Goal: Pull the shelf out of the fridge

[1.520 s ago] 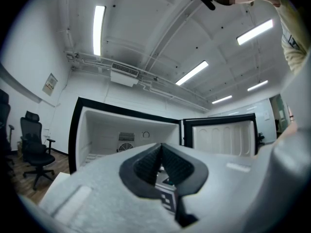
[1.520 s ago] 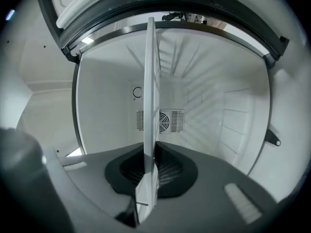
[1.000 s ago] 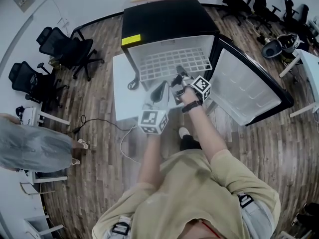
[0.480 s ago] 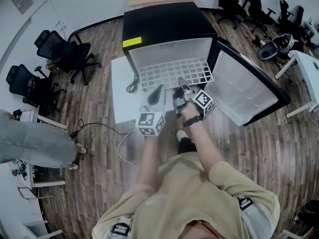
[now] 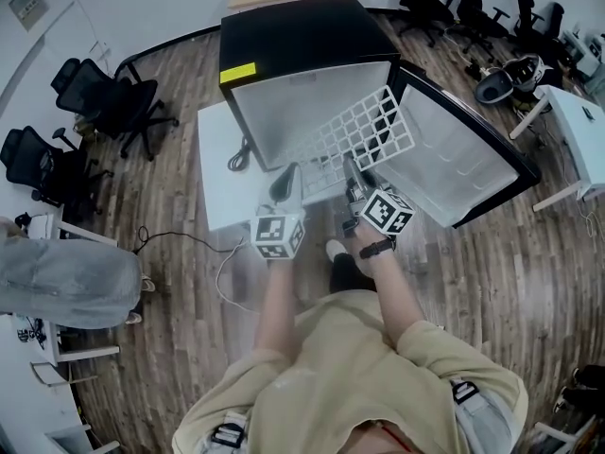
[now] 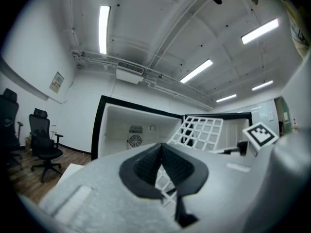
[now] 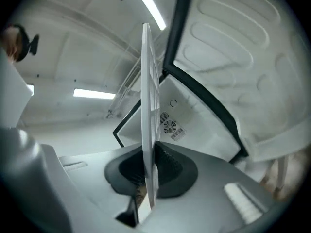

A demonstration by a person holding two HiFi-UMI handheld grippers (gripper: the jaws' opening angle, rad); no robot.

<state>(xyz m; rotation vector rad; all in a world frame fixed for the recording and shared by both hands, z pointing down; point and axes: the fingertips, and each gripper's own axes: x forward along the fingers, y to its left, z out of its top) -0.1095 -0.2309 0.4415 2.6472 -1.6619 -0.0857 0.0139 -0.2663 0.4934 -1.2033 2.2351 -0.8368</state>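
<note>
Clamping the white grid shelf (image 5: 364, 130) by its near edge, the fingers (image 7: 172, 166) of my right gripper (image 5: 352, 173) are pressed together on it. In the right gripper view the shelf (image 7: 148, 106) stands edge-on between the pads of that gripper (image 7: 149, 152) and rises straight up from them. The shelf sits tilted at the open front of the black fridge (image 5: 293, 31), its far corner raised toward the fridge's open door (image 5: 463, 159). My left gripper (image 5: 288, 170) hangs just beside the shelf's near left corner, in front of the fridge. In the left gripper view this gripper's (image 6: 160, 147) fingertips meet with nothing between them, and the shelf (image 6: 201, 130) shows beyond them, to the right of the white fridge cavity. The fridge stands on a white surface (image 5: 213, 159) that juts out to its left. Black office chairs (image 5: 104, 102) stand on the wooden floor (image 5: 180, 253), well to the left of the fridge.
</note>
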